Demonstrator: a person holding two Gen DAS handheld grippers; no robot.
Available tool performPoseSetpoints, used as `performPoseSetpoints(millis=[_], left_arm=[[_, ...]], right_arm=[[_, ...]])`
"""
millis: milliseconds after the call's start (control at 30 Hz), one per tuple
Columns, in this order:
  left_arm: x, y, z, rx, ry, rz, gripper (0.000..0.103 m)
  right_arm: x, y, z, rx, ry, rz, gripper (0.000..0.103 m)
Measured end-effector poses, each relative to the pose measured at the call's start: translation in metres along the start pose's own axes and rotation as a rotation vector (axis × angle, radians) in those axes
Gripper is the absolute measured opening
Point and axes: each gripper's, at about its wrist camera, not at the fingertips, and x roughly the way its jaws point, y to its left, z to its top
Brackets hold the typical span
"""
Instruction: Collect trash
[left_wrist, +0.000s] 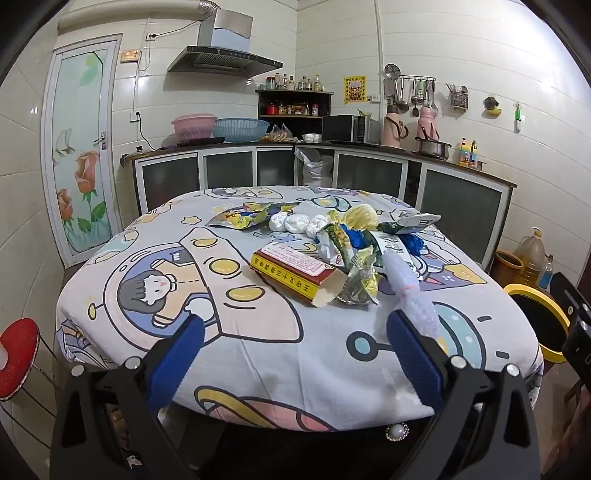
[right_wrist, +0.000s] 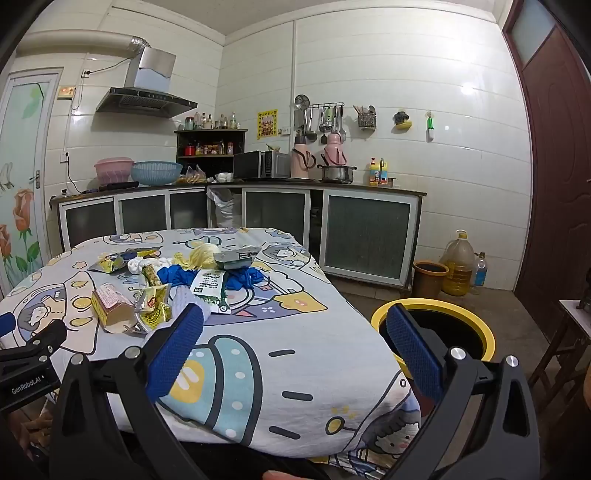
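- You are in a white-tiled kitchen: a range hood (left_wrist: 225, 61) sits in the upper left of the left wrist view, and a counter with frosted cabinet doors (left_wrist: 373, 173) runs across the middle.
- In front of you the tabletop (left_wrist: 258, 343) fills the centre of both views, covered by a cartoon astronaut cloth.
- The trash lies in a loose heap at the centre right of the left wrist view: a red and yellow carton (left_wrist: 295, 273) with its flap open, crumpled green and yellow wrappers (left_wrist: 360, 280) touching it, white wadded tissue (left_wrist: 295, 223) behind, a blue crumpled bag (left_wrist: 356, 238), and a yellow snack packet (left_wrist: 240, 218) set a little apart to the upper left.
- A bubble-textured pale plastic sleeve (left_wrist: 410, 291) runs from the heap toward the lower right, ending just beside your left hand-held gripper's right finger.
- Your left hand-held gripper (left_wrist: 295, 332) stands wide, with only bare cloth between its blue pads.
- Your right hand-held gripper (right_wrist: 293, 325) is wide too and holds nothing; it hangs over the near right edge of the tabletop.
- The yellow-rimmed black bin (right_wrist: 487, 336) stands on the floor at the lower right of the right wrist view, just beside the tabletop.
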Motion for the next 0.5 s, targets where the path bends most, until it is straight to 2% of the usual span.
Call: performPoseSetpoints(millis=[500], left_arm=[[0.0003,-0.0002,0.0,0.002,0.002,0.001,0.095]], right_arm=[[0.0005,0.0003,0.0007,-0.002,0.013,0.003,0.096]])
